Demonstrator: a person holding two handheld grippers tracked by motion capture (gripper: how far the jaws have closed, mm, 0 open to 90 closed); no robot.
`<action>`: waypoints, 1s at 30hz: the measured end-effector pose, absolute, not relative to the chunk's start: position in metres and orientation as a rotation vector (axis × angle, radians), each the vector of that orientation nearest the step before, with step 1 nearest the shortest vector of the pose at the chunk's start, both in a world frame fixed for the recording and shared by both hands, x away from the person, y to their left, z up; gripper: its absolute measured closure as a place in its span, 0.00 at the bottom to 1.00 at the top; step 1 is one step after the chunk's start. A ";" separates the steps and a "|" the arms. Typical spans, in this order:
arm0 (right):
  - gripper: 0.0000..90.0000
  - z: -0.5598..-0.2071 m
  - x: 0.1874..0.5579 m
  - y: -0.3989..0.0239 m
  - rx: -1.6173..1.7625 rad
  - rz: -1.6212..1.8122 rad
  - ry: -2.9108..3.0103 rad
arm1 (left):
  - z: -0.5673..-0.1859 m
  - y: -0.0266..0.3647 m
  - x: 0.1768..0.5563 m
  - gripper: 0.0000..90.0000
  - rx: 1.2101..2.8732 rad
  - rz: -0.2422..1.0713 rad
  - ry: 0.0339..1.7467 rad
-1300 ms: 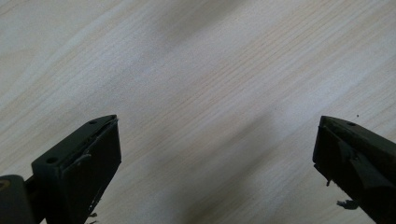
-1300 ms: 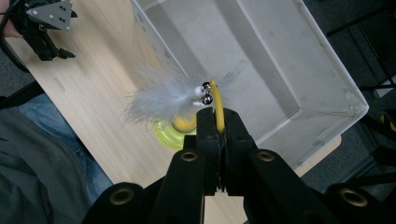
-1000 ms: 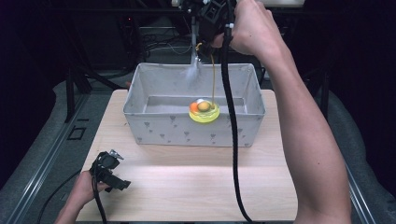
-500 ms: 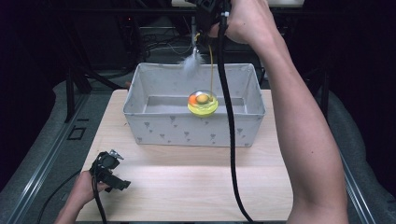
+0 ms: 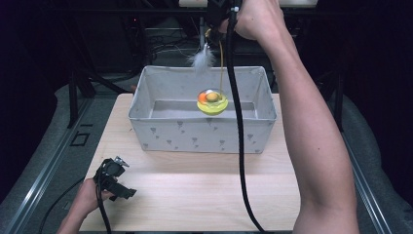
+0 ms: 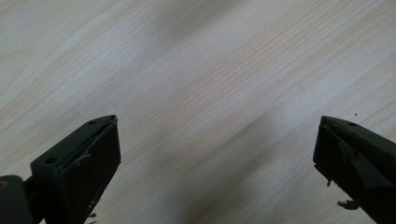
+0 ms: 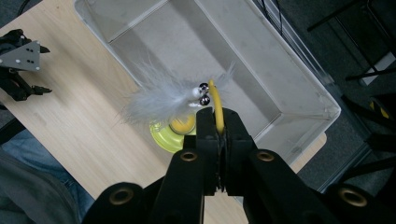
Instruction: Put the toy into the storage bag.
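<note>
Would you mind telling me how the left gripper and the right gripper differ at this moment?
The left gripper sits low on the wooden table, while the right gripper is raised high above the grey bin. The left's jaws stand wide apart with nothing between them; the right's are shut on the yellow rod of a feather toy. Both are black and hand-held.

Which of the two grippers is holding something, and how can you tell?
The right gripper, raised above the grey bin, is shut on the yellow wand of a feather toy. The left gripper rests open over bare table.
</note>
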State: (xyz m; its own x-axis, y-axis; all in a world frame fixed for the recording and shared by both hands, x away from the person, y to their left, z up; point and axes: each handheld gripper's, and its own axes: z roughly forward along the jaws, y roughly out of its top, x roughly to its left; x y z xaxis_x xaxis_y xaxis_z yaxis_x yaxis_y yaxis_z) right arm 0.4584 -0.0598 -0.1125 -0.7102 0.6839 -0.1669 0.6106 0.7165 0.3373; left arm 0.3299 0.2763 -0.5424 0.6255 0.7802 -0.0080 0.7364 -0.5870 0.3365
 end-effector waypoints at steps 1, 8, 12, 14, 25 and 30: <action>0.98 -0.113 0.460 -0.061 1.026 0.375 2.640 | -0.542 0.276 0.330 0.01 2.543 0.201 1.223; 0.98 -0.119 0.474 -0.067 1.074 0.395 2.623 | -0.542 0.277 0.330 0.01 2.542 0.201 1.222; 0.98 -0.121 0.481 -0.072 1.105 0.406 2.613 | -0.542 0.277 0.330 0.01 2.544 0.198 1.221; 0.98 -0.123 0.484 -0.074 1.123 0.409 2.602 | -0.542 0.276 0.330 0.01 2.542 0.199 1.221; 0.98 -0.136 0.498 -0.087 1.177 0.443 2.587 | -0.542 0.276 0.330 0.01 2.543 0.197 1.220; 0.98 -0.146 0.504 -0.092 1.193 0.457 2.586 | -0.542 0.275 0.329 0.01 2.541 0.200 1.220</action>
State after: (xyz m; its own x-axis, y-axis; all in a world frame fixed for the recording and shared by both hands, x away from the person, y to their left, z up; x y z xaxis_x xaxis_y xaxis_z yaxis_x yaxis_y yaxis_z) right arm 0.5039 -0.0919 -0.1459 -0.6305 0.7698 -0.0994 0.6891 0.6141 0.3847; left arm 0.3295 0.2754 -0.5421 0.6265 0.7793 -0.0095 0.7353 -0.5870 0.3387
